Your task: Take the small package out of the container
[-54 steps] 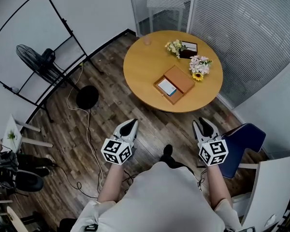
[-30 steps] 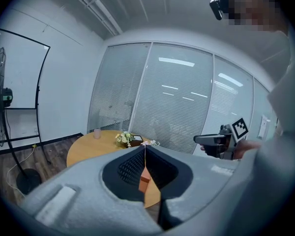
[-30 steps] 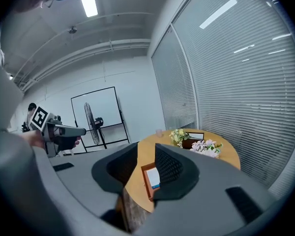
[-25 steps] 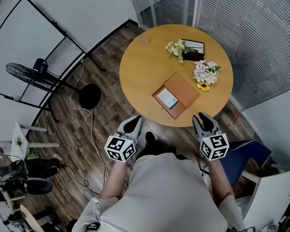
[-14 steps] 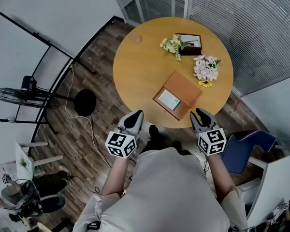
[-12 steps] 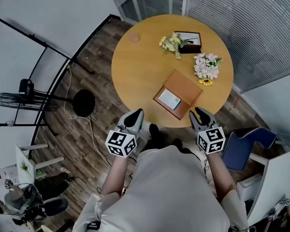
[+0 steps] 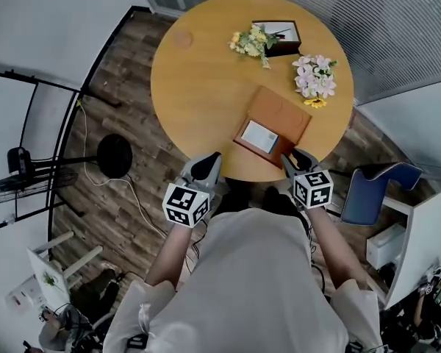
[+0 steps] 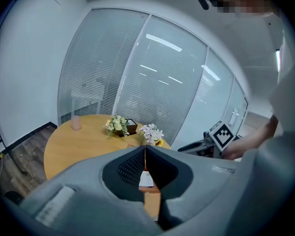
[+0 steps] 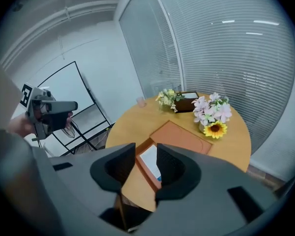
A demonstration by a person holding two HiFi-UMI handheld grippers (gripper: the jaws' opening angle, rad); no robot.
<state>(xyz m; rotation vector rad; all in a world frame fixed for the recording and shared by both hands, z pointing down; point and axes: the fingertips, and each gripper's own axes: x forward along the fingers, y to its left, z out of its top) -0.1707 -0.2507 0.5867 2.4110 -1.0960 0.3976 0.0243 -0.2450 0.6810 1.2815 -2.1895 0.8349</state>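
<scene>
Counter [image 7: 198, 87]: 1, round. Container [image 7: 285, 111]: 1, open. Small package [image 7: 259, 135]: 1. Flowers: 2, a yellow bunch [image 7: 248, 41] and a pink bunch [image 7: 314, 79]. Dark box [image 7: 287, 46]: 1. Cup [image 7: 181, 39]: 1. Blue chair [image 7: 364, 197]: 1.

The location is identified as an office meeting room. The space is enclosed on two sides by glazed partitions [image 7: 397, 28] fitted with horizontal blinds, and ceiling strip lights [image 8: 162, 42] are reflected in the glazing. The remaining walls [image 7: 44, 20] are finished in plain white. A wood-plank floor [image 7: 125, 197] is laid throughout. A round wooden desk [image 7: 206, 72] is placed near the glazed corner, and two flower arrangements [image 7: 314, 79] are set along its far edge. A blue chair [image 7: 367, 197] is positioned off the desk's near right edge. A pedestal fan [image 7: 115, 155] is stationed on the floor to the left.
</scene>
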